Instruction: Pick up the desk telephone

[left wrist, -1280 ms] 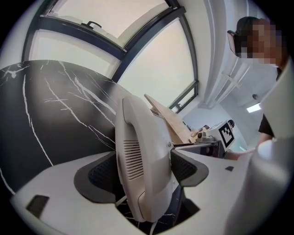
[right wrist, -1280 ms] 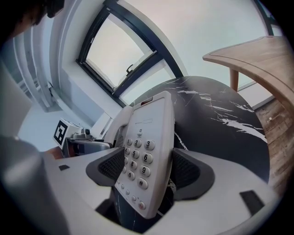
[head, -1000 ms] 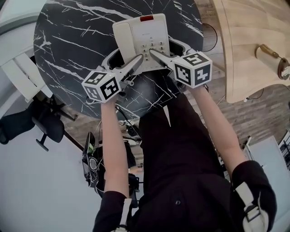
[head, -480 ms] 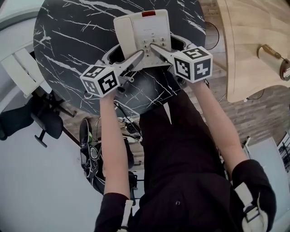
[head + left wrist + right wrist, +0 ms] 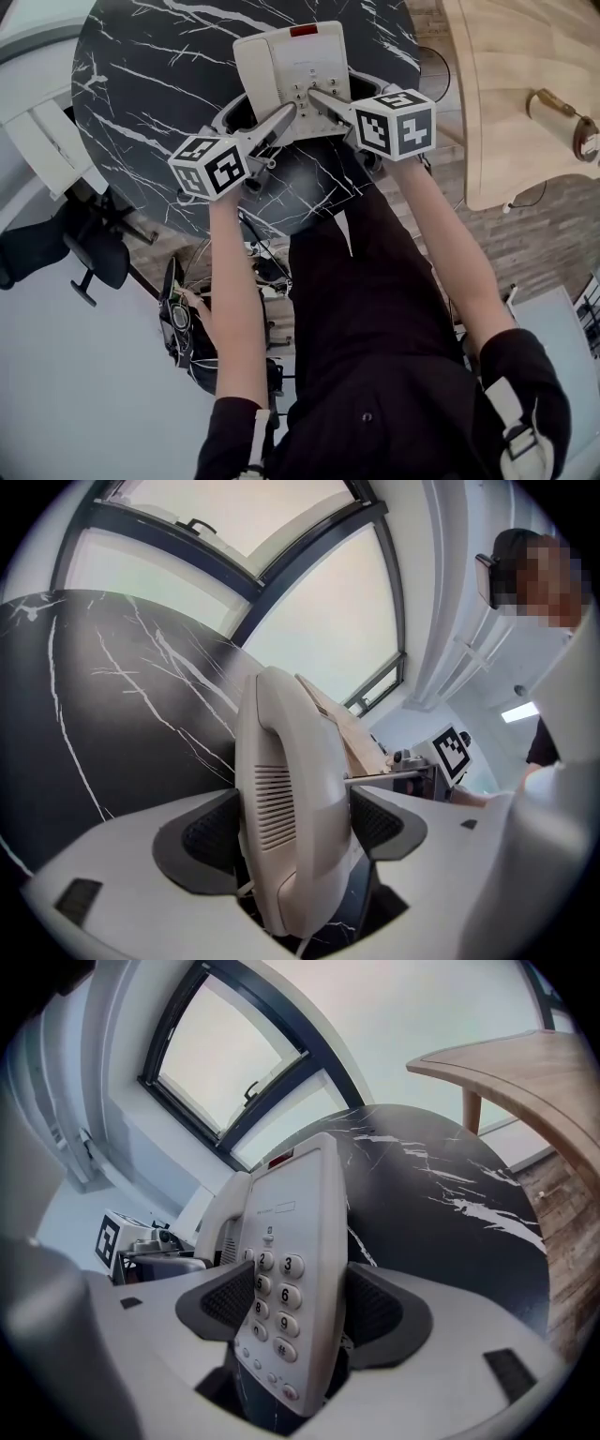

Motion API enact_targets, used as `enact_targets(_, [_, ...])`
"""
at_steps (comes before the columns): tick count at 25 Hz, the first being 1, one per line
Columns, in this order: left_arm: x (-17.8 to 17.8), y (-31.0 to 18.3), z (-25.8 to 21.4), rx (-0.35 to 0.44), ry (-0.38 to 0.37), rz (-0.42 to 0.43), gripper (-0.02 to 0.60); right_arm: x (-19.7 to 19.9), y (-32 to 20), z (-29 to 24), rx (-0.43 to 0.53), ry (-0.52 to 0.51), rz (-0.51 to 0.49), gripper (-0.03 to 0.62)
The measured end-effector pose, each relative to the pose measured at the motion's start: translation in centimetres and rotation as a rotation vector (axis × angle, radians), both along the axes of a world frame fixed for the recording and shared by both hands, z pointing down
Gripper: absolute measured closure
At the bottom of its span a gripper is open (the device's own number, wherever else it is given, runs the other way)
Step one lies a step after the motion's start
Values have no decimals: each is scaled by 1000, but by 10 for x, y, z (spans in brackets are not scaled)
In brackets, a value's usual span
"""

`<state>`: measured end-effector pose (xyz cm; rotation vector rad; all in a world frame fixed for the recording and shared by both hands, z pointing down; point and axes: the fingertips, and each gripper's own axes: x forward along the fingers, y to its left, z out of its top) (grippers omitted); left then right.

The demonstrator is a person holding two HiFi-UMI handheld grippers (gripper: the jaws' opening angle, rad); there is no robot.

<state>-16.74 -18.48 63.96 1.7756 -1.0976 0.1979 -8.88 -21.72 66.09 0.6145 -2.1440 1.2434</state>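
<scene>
On my head view, listed from the largest item down:

1. Round table [image 5: 141,94], black marble top with white veining. It carries the task's item at its near edge, in front of the person.

2. Wooden table [image 5: 506,84], pale, at the right and apart from the round one.

3. Desk telephone [image 5: 281,56], cream. Its long axis runs straight away from the person. The near short end points at the two tongs and the far end points across the marble. It sits over the near part of the round table. I cannot tell whether its underside is clear of the top.

4. Left gripper [image 5: 262,117], marker cube nearest the person. In its own view its jaws stand partly apart, as wide as the telephone is thick. Both dark pads bear on the handset side of the telephone's near end.

5. Right gripper [image 5: 342,94], beside the left one. Its jaws are spread about as wide. One pad lies on the key face and the other behind the body, clamping the near right corner of the telephone.

6. Handset [image 5: 291,789], seated along the telephone's left side, parallel to the long axis, with a slotted grille showing.

7. Keypad [image 5: 272,1297], number keys on the near right part of the face.

8. Red strip [image 5: 303,31], at the far end.
</scene>
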Motion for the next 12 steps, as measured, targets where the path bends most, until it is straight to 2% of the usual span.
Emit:
enact_targets(4, [1, 0, -12, -7, 17, -27, 213, 3, 1, -9, 15, 7, -13, 279])
enact_targets(7, [3, 5, -18, -10, 9, -9, 216, 5, 4, -16, 26, 23, -27, 279])
enact_targets(12, [6, 14, -41, 17, 30, -18, 219, 8, 13, -43, 72, 37, -7, 279])
